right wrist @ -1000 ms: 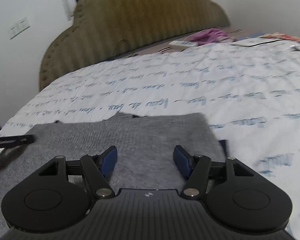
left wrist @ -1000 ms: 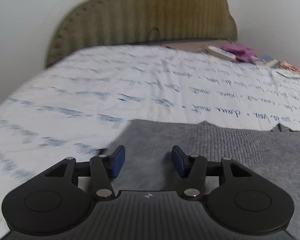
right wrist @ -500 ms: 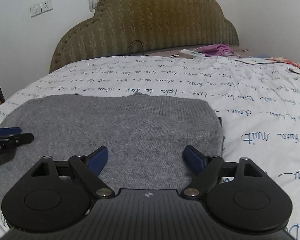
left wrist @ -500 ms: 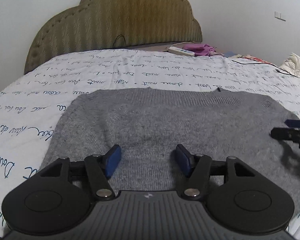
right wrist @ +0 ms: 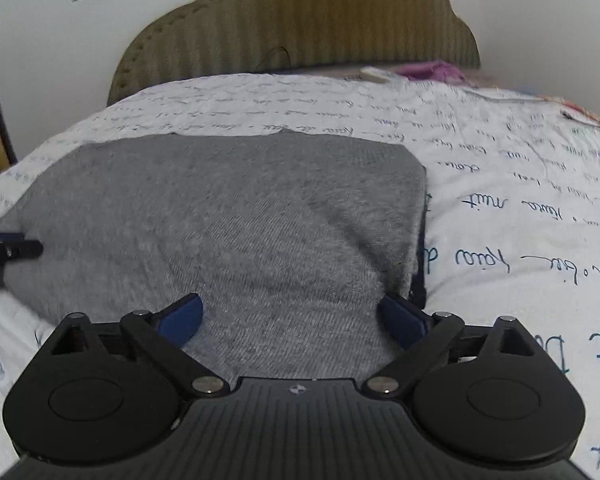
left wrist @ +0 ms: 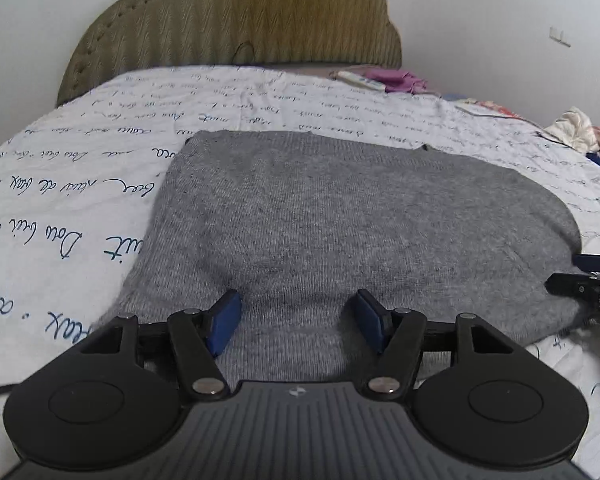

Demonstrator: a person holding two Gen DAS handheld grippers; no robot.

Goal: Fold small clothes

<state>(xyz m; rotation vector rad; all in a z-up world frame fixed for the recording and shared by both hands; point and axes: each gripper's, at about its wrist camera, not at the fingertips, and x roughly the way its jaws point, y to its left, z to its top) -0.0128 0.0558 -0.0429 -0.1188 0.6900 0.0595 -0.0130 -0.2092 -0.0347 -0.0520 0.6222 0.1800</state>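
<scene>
The left gripper (left wrist: 296, 322) and right gripper (right wrist: 292, 322) both hung released, their 2 blue-padded jaws spread over the near edge of the fuzzy grey knit sweater (left wrist: 340, 216), the right pair wider apart than 0.5 s before. The sweater lay flat, roughly rectangular, on the white script-printed bedsheet (left wrist: 80, 184) before the scalloped olive ribbed headboard (left wrist: 236, 16). Both views had drawn nearer the sweater.

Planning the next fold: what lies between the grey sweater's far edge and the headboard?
Only bare script-printed bedsheet lies between grey sweater and headboard, in both wrist views.
</scene>
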